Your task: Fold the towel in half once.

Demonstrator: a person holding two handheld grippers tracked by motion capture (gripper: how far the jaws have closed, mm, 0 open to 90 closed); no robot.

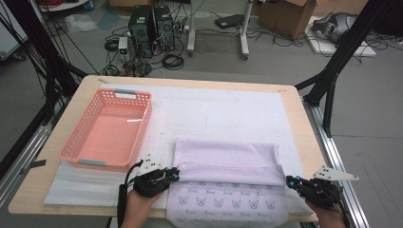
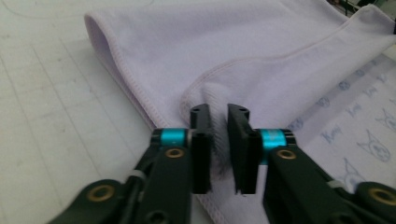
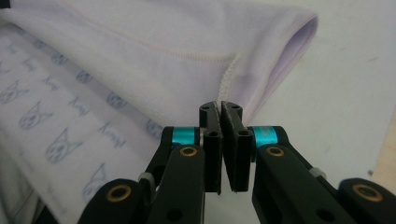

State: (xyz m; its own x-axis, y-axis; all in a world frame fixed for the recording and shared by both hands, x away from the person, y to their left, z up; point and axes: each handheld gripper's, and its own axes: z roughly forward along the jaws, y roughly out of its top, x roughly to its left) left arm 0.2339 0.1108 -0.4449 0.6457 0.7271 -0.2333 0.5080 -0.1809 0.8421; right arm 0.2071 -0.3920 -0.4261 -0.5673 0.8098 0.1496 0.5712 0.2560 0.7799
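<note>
1. Left gripper (image 1: pixel 175 175): bare white mat (image 1: pixel 157 142) lies ahead of it; the pink basket (image 1: pixel 108 128) blocks passage farther ahead-left.
2. Between the 2 grippers, the folded lilac cloth (image 1: pixel 227 159) covers the mat.
3. Right gripper (image 1: pixel 291 180): a narrow mat strip, then the table edge (image 1: pixel 309 156), lies to its outer side.

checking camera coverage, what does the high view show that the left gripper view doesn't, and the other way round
High view alone: the pink basket on the table, the right gripper at the lilac cloth's right corner, and the computer towers on the floor.

Left gripper view alone: close detail of the left gripper with a bunched bit of the cloth's stitched hem between its jaws, which stand slightly apart.

Both: the folded lilac cloth, its cat-print side, the white mat beneath and the left gripper.
</note>
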